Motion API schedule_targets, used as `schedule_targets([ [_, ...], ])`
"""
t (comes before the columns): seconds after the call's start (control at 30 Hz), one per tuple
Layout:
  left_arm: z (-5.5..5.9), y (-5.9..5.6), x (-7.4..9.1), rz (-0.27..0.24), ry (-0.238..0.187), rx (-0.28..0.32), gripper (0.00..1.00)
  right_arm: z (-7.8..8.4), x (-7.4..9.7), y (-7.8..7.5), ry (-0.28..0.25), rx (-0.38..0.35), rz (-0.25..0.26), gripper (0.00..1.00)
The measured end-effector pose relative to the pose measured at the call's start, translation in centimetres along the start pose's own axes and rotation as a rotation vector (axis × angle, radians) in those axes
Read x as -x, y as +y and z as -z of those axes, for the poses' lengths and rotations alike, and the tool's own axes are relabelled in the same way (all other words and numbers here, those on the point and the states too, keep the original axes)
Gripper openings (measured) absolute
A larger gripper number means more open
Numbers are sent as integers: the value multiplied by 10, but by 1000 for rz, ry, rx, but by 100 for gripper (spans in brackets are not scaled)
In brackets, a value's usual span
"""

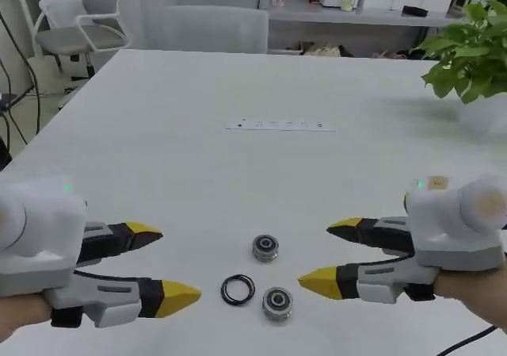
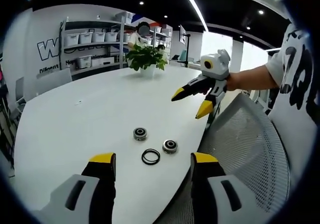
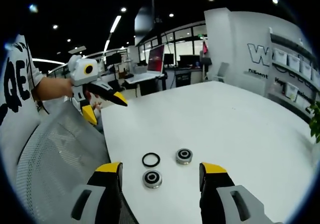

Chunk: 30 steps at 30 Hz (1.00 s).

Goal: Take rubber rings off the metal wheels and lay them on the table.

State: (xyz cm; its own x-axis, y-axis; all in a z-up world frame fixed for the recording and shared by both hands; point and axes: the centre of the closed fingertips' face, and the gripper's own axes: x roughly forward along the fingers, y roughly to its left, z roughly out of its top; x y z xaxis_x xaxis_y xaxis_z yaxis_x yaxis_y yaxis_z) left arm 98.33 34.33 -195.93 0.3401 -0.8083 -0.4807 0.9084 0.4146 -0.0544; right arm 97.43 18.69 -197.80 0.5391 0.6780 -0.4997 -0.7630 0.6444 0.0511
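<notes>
Two small metal wheels stand on the white table (image 1: pixel 238 174): one (image 1: pixel 265 246) farther off, one (image 1: pixel 276 301) nearer the front edge. A black rubber ring (image 1: pixel 238 289) lies flat just left of the near wheel. My left gripper (image 1: pixel 170 262) is open, left of the ring and off the table surface. On the other side my right gripper (image 1: pixel 326 253) hovers open, right of the wheels. The left gripper view has the ring (image 2: pixel 150 156) and both wheels (image 2: pixel 140 133) (image 2: pixel 170 146) ahead of its open jaws. Ring (image 3: pixel 150 159) and wheels (image 3: pixel 184 155) (image 3: pixel 152 178) also lie between the right gripper's jaws.
A potted plant (image 1: pixel 467 55) stands at the table's back right. A thin printed strip (image 1: pixel 279 124) lies mid-table. A grey chair (image 1: pixel 218 27) is at the far side, and a mesh chair (image 2: pixel 245 149) sits by the near edge.
</notes>
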Motion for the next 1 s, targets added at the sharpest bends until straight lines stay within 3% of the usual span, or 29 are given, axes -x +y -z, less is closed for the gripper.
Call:
schedule_targets([
  [0.37, 5, 1, 11, -44, -14, 35, 61, 12, 27, 2, 24, 37, 74, 69],
  [0.77, 10, -7, 14, -67, -6, 23, 63, 26, 50, -3, 4, -49, 138, 72],
  [1.0, 15, -10, 14, -73, 7, 19, 63, 30, 53, -2, 9, -47, 150, 73],
])
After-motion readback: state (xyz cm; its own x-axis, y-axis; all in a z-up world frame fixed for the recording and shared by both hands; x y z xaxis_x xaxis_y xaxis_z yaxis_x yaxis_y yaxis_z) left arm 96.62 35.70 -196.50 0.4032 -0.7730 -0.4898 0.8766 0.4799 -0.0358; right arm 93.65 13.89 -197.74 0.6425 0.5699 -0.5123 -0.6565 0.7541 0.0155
